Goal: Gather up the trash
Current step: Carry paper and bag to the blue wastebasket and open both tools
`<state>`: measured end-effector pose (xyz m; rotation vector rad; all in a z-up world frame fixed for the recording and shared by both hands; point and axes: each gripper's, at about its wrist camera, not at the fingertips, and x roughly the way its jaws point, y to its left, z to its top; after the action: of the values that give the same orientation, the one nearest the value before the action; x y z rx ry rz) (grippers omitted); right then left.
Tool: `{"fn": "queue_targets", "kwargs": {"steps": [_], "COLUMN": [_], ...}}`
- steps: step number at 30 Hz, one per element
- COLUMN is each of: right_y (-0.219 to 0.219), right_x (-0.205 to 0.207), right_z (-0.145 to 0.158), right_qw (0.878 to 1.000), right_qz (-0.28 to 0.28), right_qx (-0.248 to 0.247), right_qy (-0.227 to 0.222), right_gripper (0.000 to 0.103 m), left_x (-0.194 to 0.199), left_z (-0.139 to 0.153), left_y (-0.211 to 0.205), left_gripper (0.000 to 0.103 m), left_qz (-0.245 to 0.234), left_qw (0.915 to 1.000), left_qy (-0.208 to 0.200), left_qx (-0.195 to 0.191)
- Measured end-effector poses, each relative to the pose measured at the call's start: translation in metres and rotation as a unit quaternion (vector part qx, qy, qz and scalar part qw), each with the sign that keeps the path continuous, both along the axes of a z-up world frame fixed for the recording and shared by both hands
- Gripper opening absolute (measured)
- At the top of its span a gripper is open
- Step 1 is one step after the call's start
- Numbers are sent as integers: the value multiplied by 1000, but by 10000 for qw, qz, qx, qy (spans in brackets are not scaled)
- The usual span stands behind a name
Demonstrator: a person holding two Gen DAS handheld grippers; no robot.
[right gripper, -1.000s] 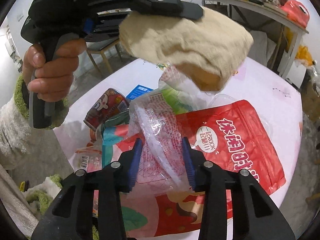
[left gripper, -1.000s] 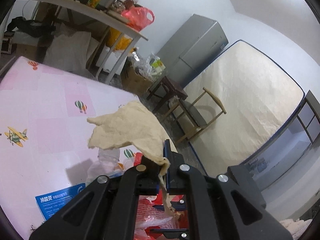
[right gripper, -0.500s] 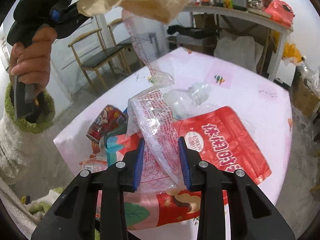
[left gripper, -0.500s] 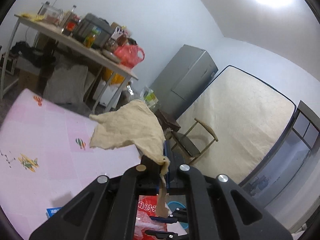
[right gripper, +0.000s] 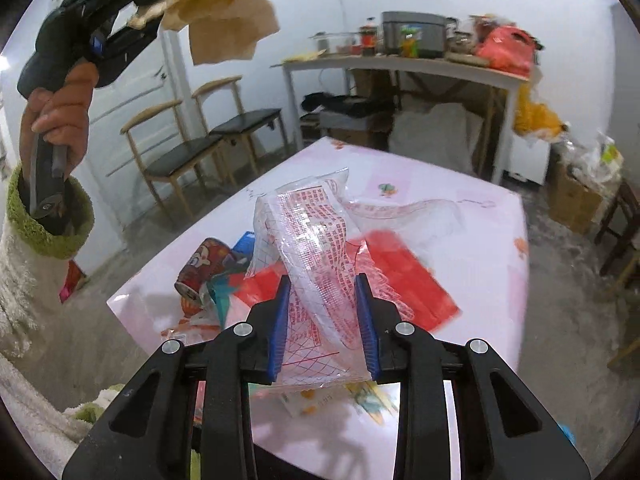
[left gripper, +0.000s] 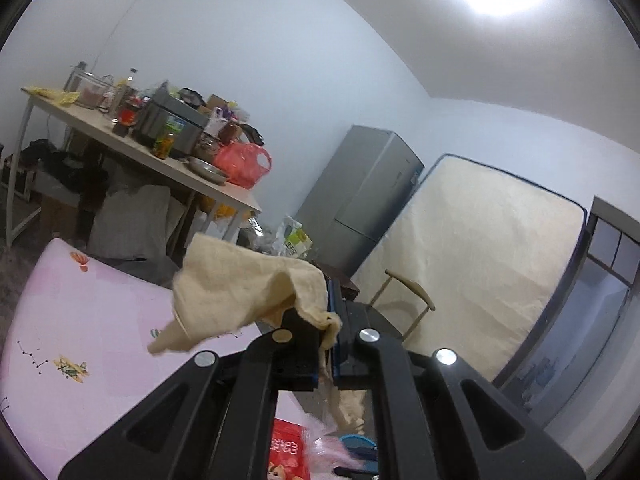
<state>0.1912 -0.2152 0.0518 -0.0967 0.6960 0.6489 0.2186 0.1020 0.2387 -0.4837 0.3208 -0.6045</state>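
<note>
Clear plastic wrapper with red print was pinched between the right gripper pads, whose jaws had just closed further on it, and it had come up off the pink table since a second ago. The left gripper, fully clamped on a beige rag, had risen high on the left. So two pieces were collected; the red bag and can remained on the near table.

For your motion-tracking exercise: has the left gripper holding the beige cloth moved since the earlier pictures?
Yes. In the right wrist view, the left gripper and beige cloth have risen from the pink table above the chairs.
</note>
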Motion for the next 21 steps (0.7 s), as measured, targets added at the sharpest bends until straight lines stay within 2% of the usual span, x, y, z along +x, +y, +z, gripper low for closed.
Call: {"fn": "queue_targets", "kwargs": {"steps": [6,10,12,14,16,17,19,21], "right_y": [-85,-158,-199,-226,-263,-275,-304,-329], "right_x": [-23,-40,-49,-55,-62,-64,-68,-68], "right_z": [-1,-12,-24,-35,-55,-63,-87,-114], "right_qw": [9932,9748,9588,9450,9225,9140,8892,8620], "right_qz": [-916,-1747,-2240,-2575,-2989,-3129,-3487,-3814], "right_qx": [710,1338,1663,1901,2264,2380,2683,2957], "right_qy": [122,376,533,674,912,1004,1258,1550], "right_gripper": [29,29,29,29,29,29,29,29], "left_x": [13,21,25,29,32,34,37,40], "left_z": [-10,-28,-41,-53,-66,-76,-94,-122], "left_y": [-71,-143,-190,-240,-287,-315,-362,-415], "left_gripper": [3,3,3,3,3,3,3,3], "left_qz": [-463,-1010,-1400,-1757,-2106,-2297,-2626,-2983], "left_qw": [9974,9896,9814,9708,9586,9506,9350,9116], "left_qy": [121,365,575,781,953,1047,1239,1520], "left_qx": [542,958,1178,1437,1666,1806,2036,2387]}}
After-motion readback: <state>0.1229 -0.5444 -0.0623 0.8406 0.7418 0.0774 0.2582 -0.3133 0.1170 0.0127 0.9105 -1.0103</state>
